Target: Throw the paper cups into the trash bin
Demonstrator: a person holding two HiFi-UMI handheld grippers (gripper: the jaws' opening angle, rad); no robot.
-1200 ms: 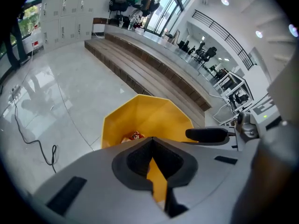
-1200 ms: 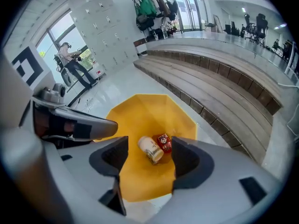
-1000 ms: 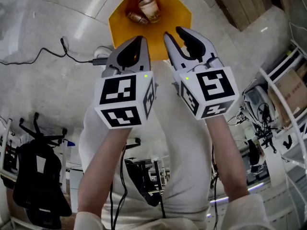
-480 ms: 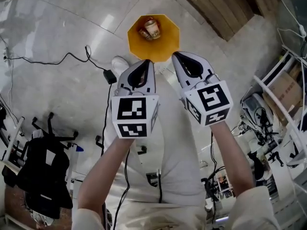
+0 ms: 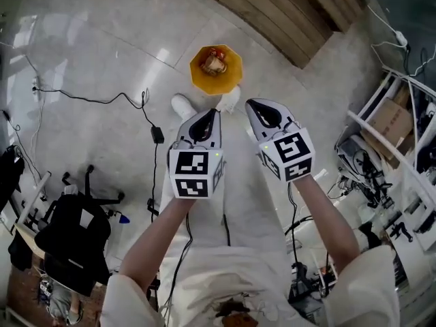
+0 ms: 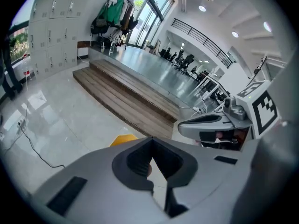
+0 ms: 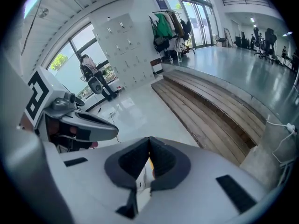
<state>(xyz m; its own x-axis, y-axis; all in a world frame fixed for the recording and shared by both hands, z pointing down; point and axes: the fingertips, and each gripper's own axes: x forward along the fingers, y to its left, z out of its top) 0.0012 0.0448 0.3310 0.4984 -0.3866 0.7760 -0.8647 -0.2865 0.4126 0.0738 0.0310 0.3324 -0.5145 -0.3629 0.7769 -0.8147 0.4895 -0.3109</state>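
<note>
Nearest are the person's two bare forearms, reaching forward over white clothing, one claw in each hand. Low at the near left stands a black chair (image 5: 71, 234).

The left claw (image 5: 214, 112) is clenched: in its own view the two dark pads meet at their tips (image 6: 151, 139) with nothing caught between them, only floor showing through the gap lower down. The right claw (image 5: 251, 103) is just beside it on the right, the two apart and level with each other. It too is clenched on nothing, its pads pressed together at the tip (image 7: 149, 138). Each claw carries its marker cube facing up toward the head camera.

Just past the claw tips, two white shoes (image 5: 182, 105) rest on the pale, glossy floor (image 5: 102, 46). On the left a black cable (image 5: 88, 101) trails across that floor to a small black adapter (image 5: 157, 135).

Farther on, beyond the shoes, stands the orange trash bin (image 5: 197, 80), open at the top. The paper cups (image 5: 215, 63) lie inside it, huddled together at the bottom. The left gripper view shows only an edge of the bin (image 6: 122, 140) above that claw's body.

At the far right, wooden steps (image 5: 286, 12) run slantwise across the floor. Down the right side is a white shelf (image 5: 381, 138) with a cardboard box (image 5: 392, 118) on it.
</note>
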